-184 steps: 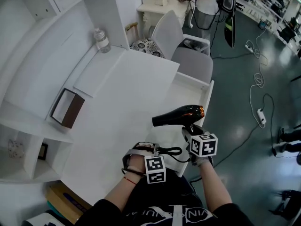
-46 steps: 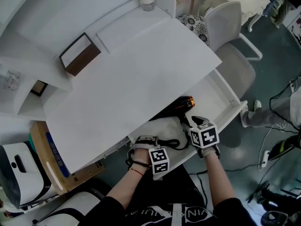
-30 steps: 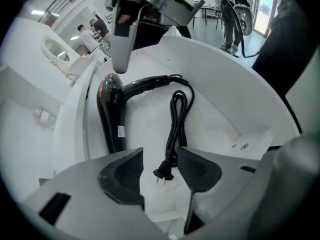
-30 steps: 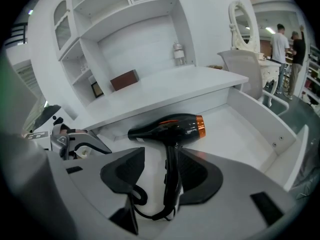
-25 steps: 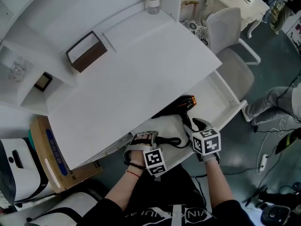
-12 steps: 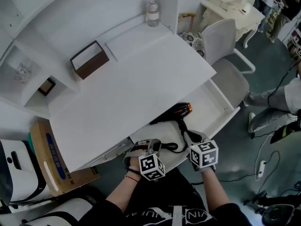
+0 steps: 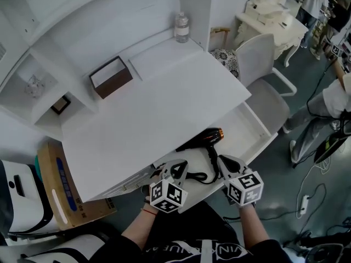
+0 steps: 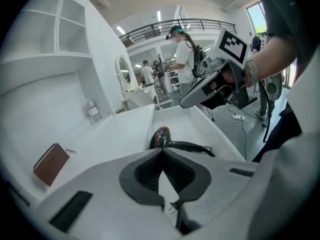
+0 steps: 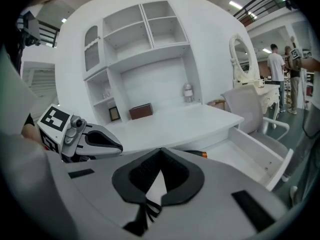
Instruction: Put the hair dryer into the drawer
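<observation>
Now hair dryer [image 7: 203, 140] lies flat in the open drawer [image 7: 247, 126] below the worktop [image 7: 159, 103], so placing looks done; left hand-held gripper [image 7: 176, 169] and right hand-held gripper [image 7: 222, 162] hover near it, both closed on nothing.

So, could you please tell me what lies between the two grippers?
The hair dryer's black cord loops there, in the open drawer, between the left gripper and right gripper; the head view shows it.
</observation>
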A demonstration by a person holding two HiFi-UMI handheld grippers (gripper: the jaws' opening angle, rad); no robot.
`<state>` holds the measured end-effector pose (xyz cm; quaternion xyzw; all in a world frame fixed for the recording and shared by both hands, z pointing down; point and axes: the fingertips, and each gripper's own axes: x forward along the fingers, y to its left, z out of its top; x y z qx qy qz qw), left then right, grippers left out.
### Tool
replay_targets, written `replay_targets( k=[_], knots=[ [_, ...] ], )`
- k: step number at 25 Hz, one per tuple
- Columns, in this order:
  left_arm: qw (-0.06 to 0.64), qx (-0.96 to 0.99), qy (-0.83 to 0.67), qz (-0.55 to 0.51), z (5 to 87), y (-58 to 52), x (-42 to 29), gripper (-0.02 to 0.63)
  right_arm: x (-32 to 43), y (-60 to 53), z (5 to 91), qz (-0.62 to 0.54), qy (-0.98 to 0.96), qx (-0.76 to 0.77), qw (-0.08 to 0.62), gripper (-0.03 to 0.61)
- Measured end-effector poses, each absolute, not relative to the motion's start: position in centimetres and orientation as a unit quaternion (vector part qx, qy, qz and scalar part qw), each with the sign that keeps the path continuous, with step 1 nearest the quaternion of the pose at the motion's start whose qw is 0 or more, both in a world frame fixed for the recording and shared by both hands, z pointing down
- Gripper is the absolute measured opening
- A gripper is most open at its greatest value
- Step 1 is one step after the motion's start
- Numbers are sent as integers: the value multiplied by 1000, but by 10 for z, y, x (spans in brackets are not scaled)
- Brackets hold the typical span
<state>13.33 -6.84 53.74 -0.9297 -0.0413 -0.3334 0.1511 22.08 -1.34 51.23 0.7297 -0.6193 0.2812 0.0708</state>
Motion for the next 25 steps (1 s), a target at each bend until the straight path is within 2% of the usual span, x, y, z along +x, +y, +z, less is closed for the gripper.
replay_targets(
  k=[12, 20, 25],
  knots=[
    [91, -967, 16, -239, 483, -101, 121, 5, 227, -21, 461, 218, -627, 746, 57, 5],
    [4, -983, 74, -169, 444, -136, 106, 5, 234, -20, 442, 195, -626, 752, 63, 5],
    [-10, -989, 80, -120, 427, -143, 100, 5, 231, -29, 423, 170, -641, 746, 54, 5]
  ],
)
